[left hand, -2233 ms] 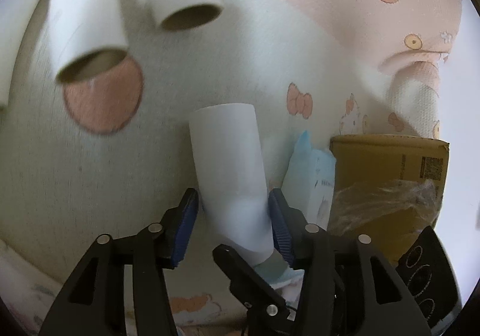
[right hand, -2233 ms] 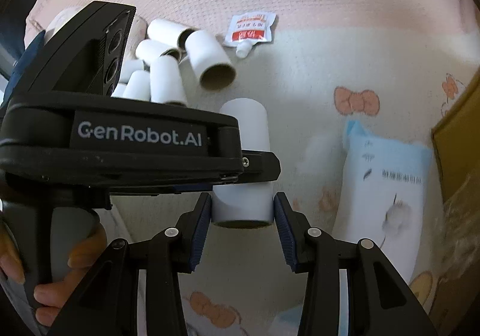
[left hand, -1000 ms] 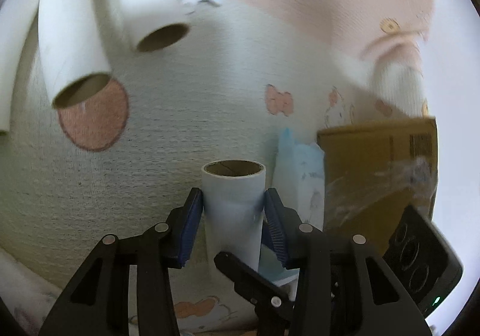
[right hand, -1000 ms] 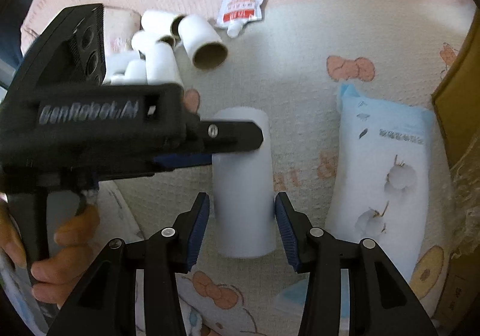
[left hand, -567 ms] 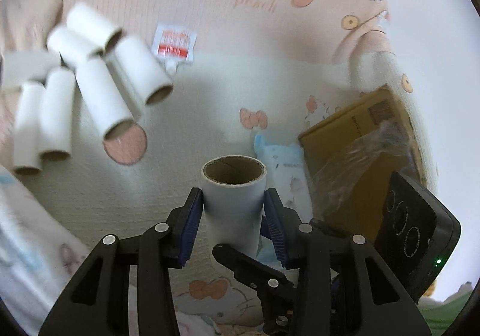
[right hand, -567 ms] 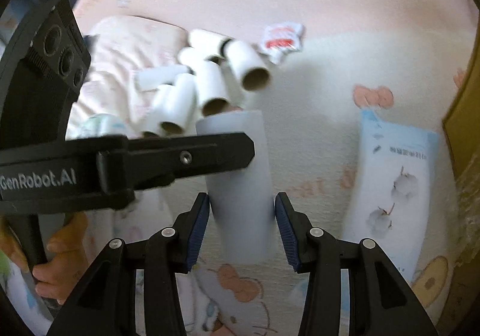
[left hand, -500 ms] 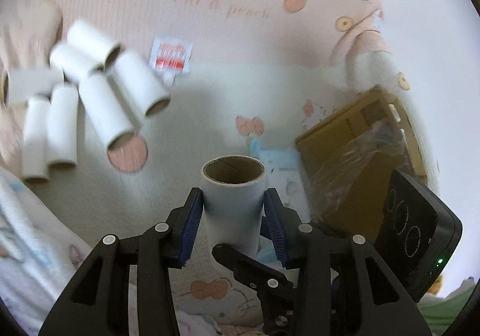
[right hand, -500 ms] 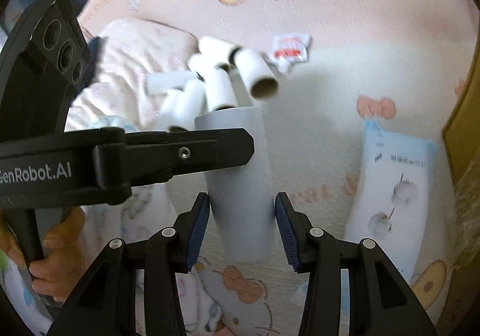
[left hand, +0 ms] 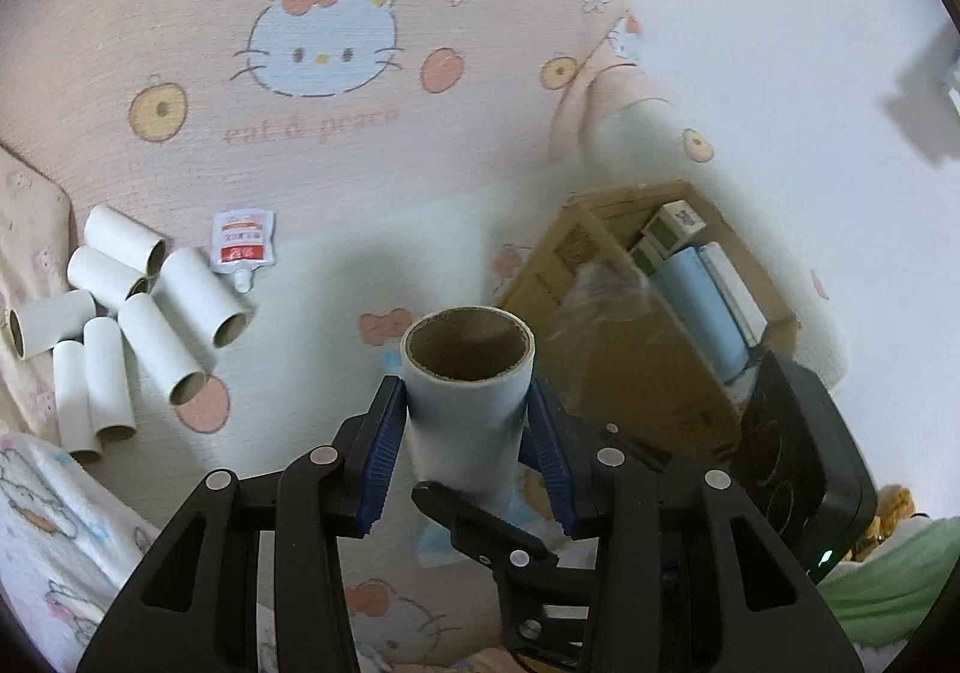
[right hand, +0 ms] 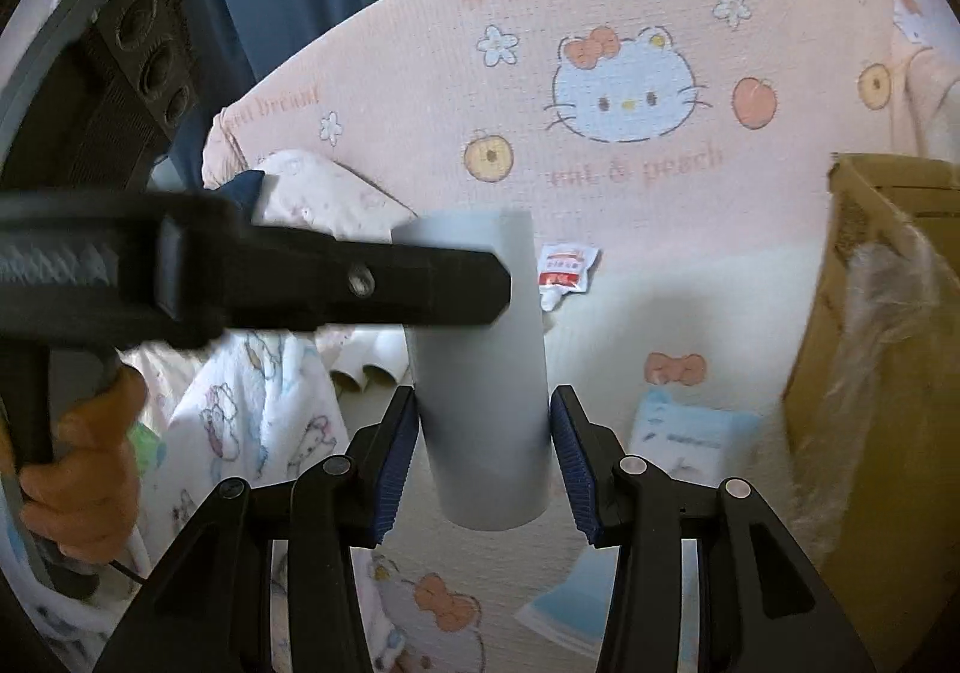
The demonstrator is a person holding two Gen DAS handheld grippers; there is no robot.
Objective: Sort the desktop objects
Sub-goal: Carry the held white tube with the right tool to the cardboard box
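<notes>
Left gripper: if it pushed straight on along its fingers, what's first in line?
Past the white tube that the left gripper holds with the right gripper, probably bare blanket between the cardboard box and the tube pile; depth unclear.

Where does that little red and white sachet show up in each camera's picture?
Left wrist view: sachet lies left of centre, beside the pile of cardboard tubes.
Right wrist view: sachet sits near the centre, just right of the held tube.
Shared landmark: the cat face print.

white tube (left hand: 465, 397), brown inside; pink cartoon-cat blanket (left hand: 324, 90) (peaches, bows); brown box (left hand: 636, 373); red-white sachet (left hand: 243, 244).
</notes>
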